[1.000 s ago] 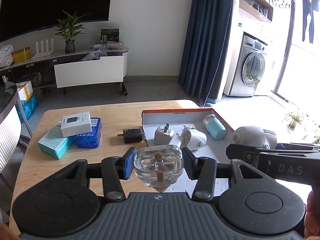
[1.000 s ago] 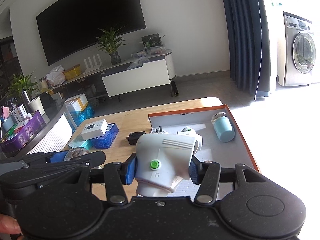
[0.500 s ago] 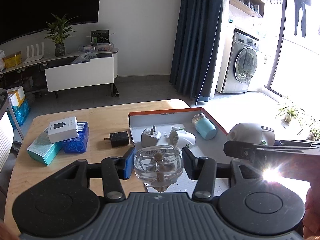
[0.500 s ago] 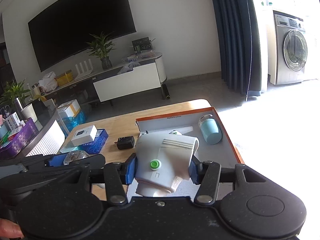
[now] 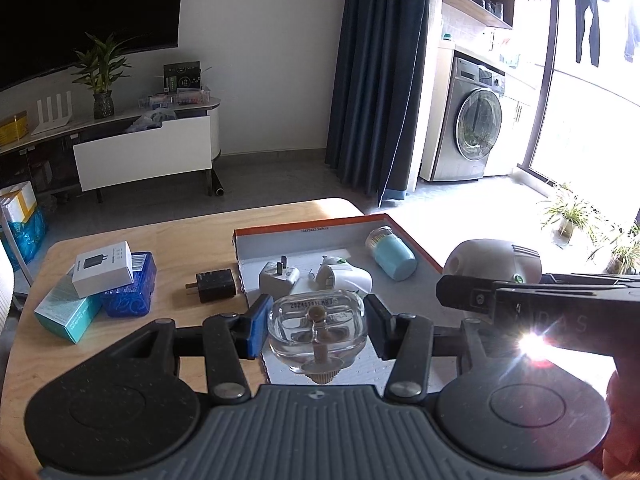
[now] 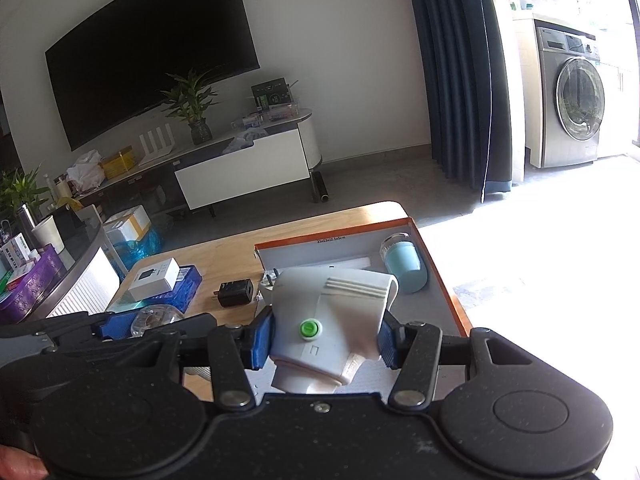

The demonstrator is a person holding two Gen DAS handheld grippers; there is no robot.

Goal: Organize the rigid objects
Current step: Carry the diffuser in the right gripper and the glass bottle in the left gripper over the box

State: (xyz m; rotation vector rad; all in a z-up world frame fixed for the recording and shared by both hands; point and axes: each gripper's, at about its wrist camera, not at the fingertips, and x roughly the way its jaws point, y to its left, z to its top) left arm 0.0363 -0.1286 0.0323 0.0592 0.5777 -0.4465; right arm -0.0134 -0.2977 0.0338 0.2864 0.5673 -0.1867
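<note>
Seen from the left wrist: left claw at lower centre of the frame, closed on a clear glass bottle, blue pads pressed against both its sides, stopper end pointing back toward the camera. Held above the near edge of an orange-rimmed tray resting on a wooden desk. Inside the tray, mid-frame: a white plug adapter, just right of it a white device with green marks, and farther right a light blue cup lying on its side. On the bare desk just left of the tray, a black charger. At left of the frame, a small white box stacked on a blue box, beside a teal box. At right of the frame, the right claw viewed side-on, carrying a white handheld device.

Seen from the right wrist: right claw at lower centre, clamped on the white handheld device, green button facing up, held over the tray. Light blue cup visible beyond it, near the tray's far right corner. Left claw at lower left, glass bottle between its pads.
</note>
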